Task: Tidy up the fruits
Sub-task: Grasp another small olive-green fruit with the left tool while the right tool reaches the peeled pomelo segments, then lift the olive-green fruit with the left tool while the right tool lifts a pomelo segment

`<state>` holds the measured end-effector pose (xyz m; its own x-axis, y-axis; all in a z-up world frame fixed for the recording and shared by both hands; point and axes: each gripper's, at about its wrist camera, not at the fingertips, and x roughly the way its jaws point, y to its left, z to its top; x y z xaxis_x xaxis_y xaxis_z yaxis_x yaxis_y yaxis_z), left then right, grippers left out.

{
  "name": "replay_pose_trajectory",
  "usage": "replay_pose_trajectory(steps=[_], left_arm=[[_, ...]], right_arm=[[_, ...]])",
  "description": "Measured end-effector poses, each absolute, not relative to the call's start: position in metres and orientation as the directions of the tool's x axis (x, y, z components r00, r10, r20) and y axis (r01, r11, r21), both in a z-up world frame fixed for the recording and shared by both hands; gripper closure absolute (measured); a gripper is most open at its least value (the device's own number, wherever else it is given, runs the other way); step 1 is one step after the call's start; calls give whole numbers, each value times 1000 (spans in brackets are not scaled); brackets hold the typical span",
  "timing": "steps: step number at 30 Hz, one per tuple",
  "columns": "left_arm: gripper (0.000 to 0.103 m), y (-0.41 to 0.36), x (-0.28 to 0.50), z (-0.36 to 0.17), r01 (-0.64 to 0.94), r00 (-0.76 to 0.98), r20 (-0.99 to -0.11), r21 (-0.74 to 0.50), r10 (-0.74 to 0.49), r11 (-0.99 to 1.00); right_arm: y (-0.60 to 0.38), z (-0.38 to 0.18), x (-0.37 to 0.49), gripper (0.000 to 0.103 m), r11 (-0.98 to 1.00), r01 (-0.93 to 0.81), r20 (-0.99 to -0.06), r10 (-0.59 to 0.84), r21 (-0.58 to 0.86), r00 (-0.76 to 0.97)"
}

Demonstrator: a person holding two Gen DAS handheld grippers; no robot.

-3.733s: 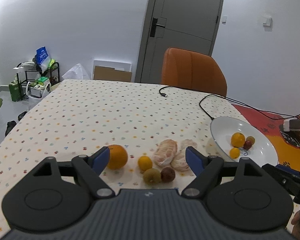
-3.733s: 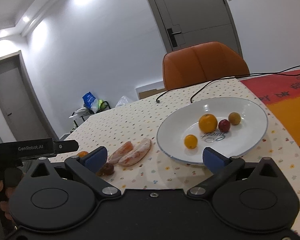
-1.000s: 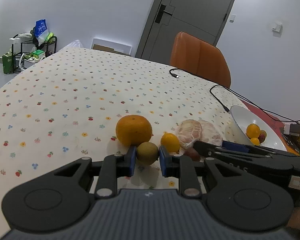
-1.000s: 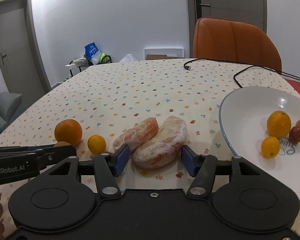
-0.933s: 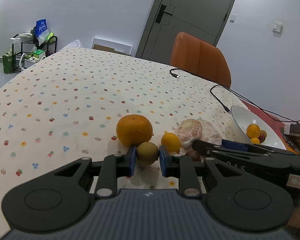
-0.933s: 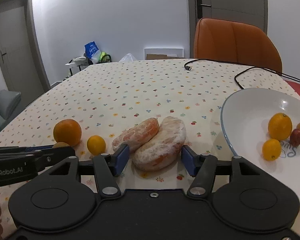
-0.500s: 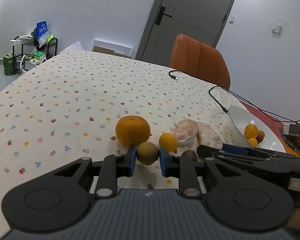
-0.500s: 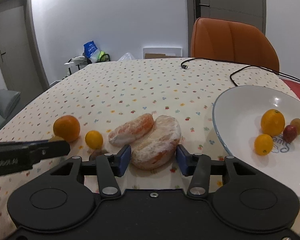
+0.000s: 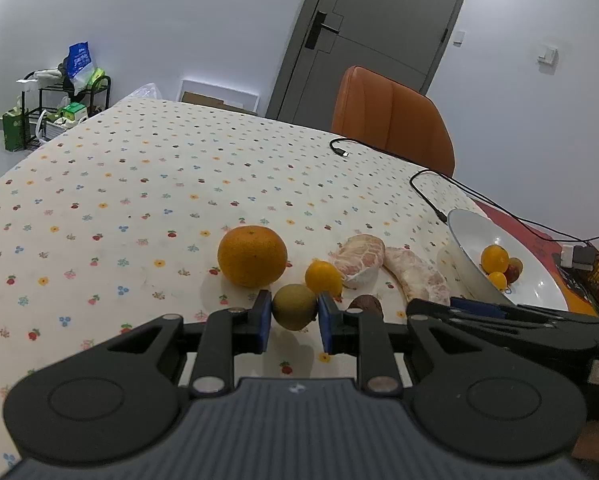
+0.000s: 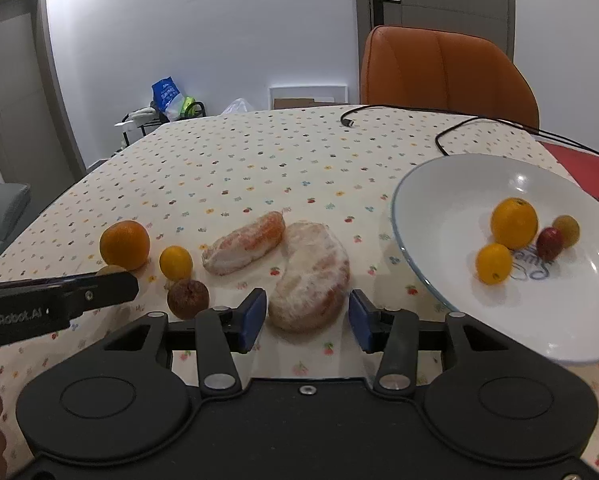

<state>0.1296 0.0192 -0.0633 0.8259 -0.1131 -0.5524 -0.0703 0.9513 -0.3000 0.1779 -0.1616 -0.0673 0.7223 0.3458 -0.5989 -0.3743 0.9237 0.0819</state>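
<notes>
My left gripper [image 9: 294, 309] is shut on a small green-brown fruit [image 9: 294, 305], held just off the cloth in front of a big orange [image 9: 252, 256]. A small orange [image 9: 323, 277] and a dark brown fruit [image 9: 364, 305] lie to its right. In the right wrist view my right gripper [image 10: 307, 314] stands around the near peeled citrus segment [image 10: 311, 268], its blue pads against both sides. A second peeled segment [image 10: 243, 248] lies to the left of it. The white plate [image 10: 439, 208] at the right holds several small fruits.
A black cable [image 10: 451, 128] runs across the table's far side, in front of an orange chair [image 10: 447, 68]. A red mat [image 9: 511, 220] lies past the plate. The left gripper's body [image 10: 59, 298] reaches in from the left, close to the dark fruit [image 10: 188, 298].
My right gripper has moved closer to the near peeled segment and its fingers have narrowed onto it. The left gripper still holds the green-brown fruit, slightly further back from the fruits.
</notes>
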Motion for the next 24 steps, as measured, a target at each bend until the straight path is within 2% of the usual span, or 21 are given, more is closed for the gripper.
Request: replay_pose_trajectory(steps=[5, 10, 24], left_arm=[[80, 17, 130, -59, -59, 834, -538, -303, -120, 951], [80, 15, 132, -57, -67, 830, -547, -289, -107, 955], [80, -3, 124, -40, -43, 846, -525, -246, -96, 968]], right_arm=[[-152, -68, 185, 53, 927, -370, -598, 327, 54, 732], [-146, -72, 186, 59, 929, -370, -576, 310, 13, 757], [-179, -55, 162, 68, 919, -380, -509, 380, 109, 773]])
